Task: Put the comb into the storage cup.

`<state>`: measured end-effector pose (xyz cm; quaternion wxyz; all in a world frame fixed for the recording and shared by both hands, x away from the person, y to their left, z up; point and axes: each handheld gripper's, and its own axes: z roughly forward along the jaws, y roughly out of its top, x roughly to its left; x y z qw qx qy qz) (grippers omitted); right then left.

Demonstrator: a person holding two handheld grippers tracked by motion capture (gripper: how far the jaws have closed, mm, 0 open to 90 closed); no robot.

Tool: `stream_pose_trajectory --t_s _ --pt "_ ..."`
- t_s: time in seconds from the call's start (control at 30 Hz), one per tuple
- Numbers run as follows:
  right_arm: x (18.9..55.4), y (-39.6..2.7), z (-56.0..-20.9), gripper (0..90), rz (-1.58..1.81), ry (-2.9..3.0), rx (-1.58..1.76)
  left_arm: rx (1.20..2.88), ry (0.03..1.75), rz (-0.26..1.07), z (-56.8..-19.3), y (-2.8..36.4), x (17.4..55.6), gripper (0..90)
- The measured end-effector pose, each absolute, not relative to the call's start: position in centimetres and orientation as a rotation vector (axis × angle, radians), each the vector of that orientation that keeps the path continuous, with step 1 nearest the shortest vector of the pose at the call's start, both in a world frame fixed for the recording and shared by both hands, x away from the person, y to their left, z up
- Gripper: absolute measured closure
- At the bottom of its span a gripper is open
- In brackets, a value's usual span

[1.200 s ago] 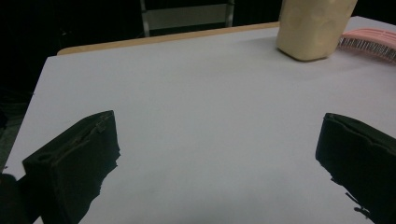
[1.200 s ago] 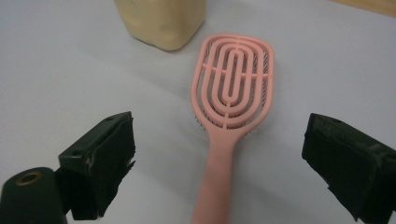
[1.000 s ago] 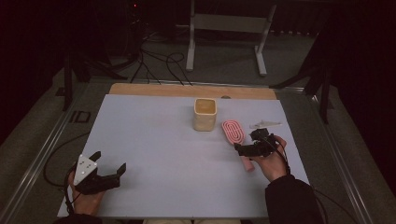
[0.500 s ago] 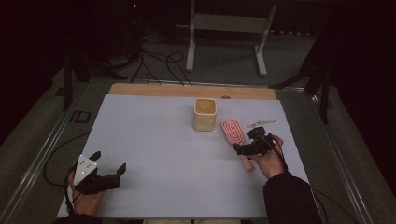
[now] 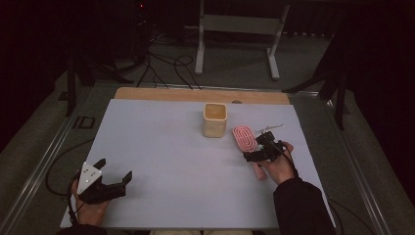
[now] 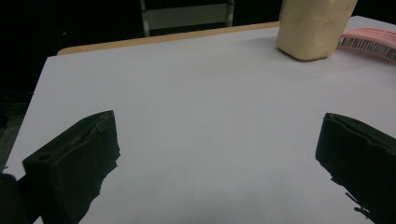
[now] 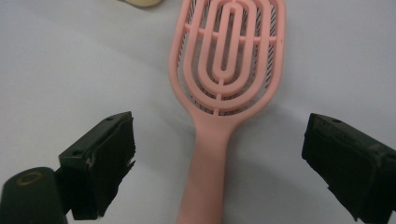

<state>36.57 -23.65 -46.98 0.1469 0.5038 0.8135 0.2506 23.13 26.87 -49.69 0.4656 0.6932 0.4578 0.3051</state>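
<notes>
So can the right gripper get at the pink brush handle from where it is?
Probably yes: the right gripper is open, its jaws either side of the pink brush handle, nothing between.

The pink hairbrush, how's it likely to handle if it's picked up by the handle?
The pink hairbrush looks like rigid moulded plastic, so probably stiff. Its open slotted head suggests it's light. Lying flat on the table, bristles down, it seems unlikely to roll.
</notes>
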Motion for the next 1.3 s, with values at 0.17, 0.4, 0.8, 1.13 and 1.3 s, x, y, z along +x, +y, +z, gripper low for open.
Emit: stream_pose_trajectory --t_s 0.17,0.4,0.8,1.13,1.3 --pt "37.0 -23.5 -47.4 9.3 0.7 2.356 1.464 1.704 1.124 0.75 -49.7 26.8 23.1 0.3" --pt "37.4 -23.0 -47.7 9.4 0.663 2.376 1.47 1.703 1.125 0.75 -49.7 26.9 23.1 0.3" --pt "38.2 -22.7 -48.7 24.4 0.593 2.417 1.507 1.703 1.125 0.749 -49.7 26.9 23.2 0.3" --pt "38.7 -22.4 -49.4 48.2 0.51 2.476 1.524 1.703 1.126 0.749 -49.7 26.9 23.2 0.3" --pt "38.9 -22.3 -49.6 53.7 0.483 2.474 1.54 1.701 1.127 0.748 -49.7 26.9 23.2 0.3"
